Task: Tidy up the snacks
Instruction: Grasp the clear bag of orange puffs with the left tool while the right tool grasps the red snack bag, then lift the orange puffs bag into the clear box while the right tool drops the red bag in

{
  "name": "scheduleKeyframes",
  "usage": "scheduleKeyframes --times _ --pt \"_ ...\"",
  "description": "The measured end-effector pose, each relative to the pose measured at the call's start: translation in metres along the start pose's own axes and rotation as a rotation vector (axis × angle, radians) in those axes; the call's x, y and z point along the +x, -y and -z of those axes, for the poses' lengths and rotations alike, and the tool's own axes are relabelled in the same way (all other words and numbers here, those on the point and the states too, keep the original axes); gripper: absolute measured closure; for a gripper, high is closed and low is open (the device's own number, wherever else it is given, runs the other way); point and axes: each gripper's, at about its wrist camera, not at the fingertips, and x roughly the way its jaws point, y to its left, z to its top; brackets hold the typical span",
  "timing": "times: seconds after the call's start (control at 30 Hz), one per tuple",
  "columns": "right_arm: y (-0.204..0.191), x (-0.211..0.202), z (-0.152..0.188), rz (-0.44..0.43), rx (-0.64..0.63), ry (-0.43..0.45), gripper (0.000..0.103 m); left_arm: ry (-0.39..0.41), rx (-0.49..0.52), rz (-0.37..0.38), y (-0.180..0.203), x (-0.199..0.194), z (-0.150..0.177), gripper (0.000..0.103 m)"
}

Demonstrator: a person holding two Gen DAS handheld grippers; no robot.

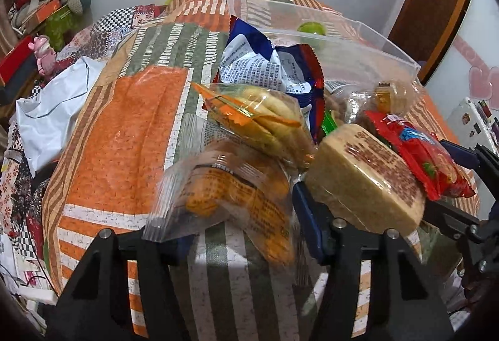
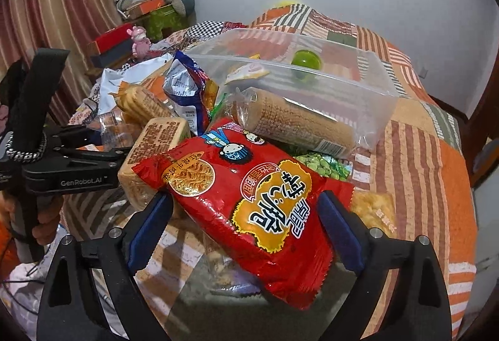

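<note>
two grippers work a snack pile on a patchwork cloth point(image 2: 436, 110): left gripper point(image 1: 240, 216) pinches a clear-wrapped biscuit pack point(image 1: 237, 200), right gripper point(image 2: 246, 225) gapes around a red noodle packet point(image 2: 249, 203) before the clear bin point(image 2: 368, 85).

The one brand that reads plainly is "GenRobot.AI", in pale letters along the black side of the left tongs point(image 2: 146, 153) as the right wrist view shows them. The red noodle snack bag point(image 2: 249, 200) carries large Chinese characters in black and white on a yellow-orange patch, with smaller characters beside a round picture of noodles; they stand upside down in this view. The blue and white bag point(image 1: 268, 66) bears dense small print, too fine to read. The tan wrapped block point(image 1: 368, 172) has brown printed lines, blurred and unreadable.
</note>
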Motion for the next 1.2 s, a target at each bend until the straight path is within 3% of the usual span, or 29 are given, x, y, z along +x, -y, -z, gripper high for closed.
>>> scheduleKeyframes --times 0.07,0.27,0.53,0.6,0.7,1.0,1.2 --pt "0.000 0.000 0.000 0.005 -0.009 0.004 0.014 0.005 -0.005 0.001 -0.002 -0.002 0.001 0.048" --pt "0.006 -0.005 0.000 -0.013 0.012 0.012 0.037 0.018 -0.017 -0.002 -0.005 -0.013 0.005 0.052" --pt "0.004 -0.012 0.000 -0.026 0.011 0.034 0.049 0.057 0.022 -0.008 -0.001 -0.037 0.011 0.058" --pt "0.006 -0.015 -0.001 -0.050 0.026 0.039 0.059 0.069 0.032 -0.015 0.001 -0.043 0.012 0.059" --pt "0.009 -0.023 -0.003 -0.070 0.039 0.054 0.065 0.077 0.029 -0.012 0.002 -0.050 0.012 0.059" --pt "0.022 -0.040 -0.006 -0.100 0.093 0.100 0.066 0.121 0.034 -0.005 0.006 -0.071 0.005 0.063" --pt "0.024 -0.053 -0.008 -0.106 0.096 0.145 0.073 0.156 0.042 -0.003 0.010 -0.084 0.001 0.065"
